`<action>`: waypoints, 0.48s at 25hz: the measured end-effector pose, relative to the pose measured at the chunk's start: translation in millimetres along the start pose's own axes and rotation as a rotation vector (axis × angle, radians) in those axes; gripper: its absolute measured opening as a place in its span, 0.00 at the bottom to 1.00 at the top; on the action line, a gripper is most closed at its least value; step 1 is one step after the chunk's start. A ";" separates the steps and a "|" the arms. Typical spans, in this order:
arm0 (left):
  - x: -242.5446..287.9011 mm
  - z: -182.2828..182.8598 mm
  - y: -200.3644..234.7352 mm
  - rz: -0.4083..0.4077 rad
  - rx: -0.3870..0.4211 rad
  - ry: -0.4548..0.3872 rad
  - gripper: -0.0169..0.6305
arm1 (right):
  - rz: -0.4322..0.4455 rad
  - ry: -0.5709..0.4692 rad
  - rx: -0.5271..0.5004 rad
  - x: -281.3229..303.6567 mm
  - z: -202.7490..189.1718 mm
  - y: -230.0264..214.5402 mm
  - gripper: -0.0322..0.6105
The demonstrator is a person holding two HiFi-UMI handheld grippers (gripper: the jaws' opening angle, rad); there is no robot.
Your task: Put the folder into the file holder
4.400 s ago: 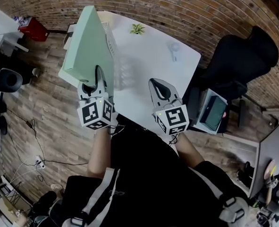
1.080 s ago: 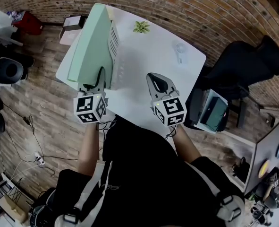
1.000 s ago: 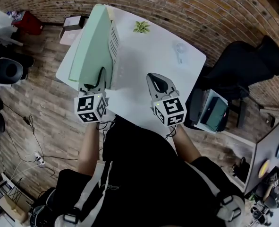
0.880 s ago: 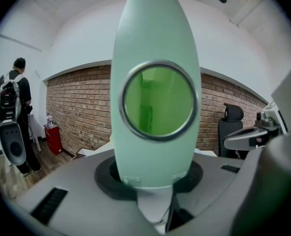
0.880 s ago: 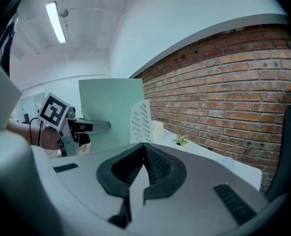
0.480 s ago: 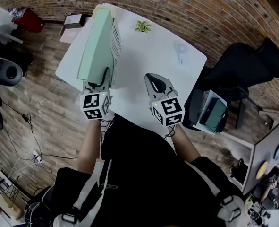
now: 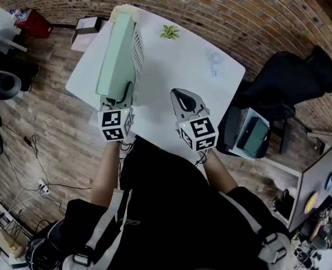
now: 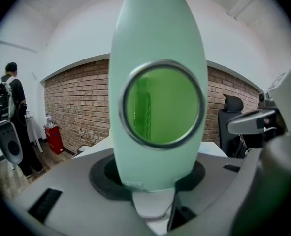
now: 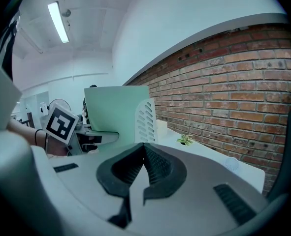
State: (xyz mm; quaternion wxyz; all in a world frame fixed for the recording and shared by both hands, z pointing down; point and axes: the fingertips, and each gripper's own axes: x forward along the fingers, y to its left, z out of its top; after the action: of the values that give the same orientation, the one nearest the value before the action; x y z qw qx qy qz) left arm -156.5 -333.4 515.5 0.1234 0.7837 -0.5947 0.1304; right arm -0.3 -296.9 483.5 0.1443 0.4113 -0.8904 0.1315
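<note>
- Folder (image 8: 157, 43): noted its ring-holed spine between the fingers of the left gripper (image 7: 118, 99). Recorded the jaws as apart and just opened wider, with a dark gap beside the spine on the right and no squeeze seen.
- Found the right gripper (image 9: 144, 151) with its fingers closed tip to tip, holding nothing.
- Recorded the folder standing on edge at the left end of the white table (image 7: 182, 72), flat against the slotted white wall of the file holder (image 7: 137, 49). Could not tell whether fully seated inside.
- Saw the left gripper at the folder's near end and the right gripper well apart from it, over bare tabletop.
- Noted a small plant (image 7: 168, 32) near the table's far edge and a black chair (image 7: 289, 72) past its right end.
</note>
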 end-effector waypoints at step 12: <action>2.7 -5.8 -1.6 0.009 -0.009 0.020 0.30 | -0.006 0.002 0.002 -2.3 -2.0 -3.0 0.06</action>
State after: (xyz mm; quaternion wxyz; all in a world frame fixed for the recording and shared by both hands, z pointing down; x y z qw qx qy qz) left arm -154.6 -333.4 521.9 0.1320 0.7791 -0.5975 0.1360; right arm 3.7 -296.4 484.9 0.1453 0.4139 -0.8889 0.1324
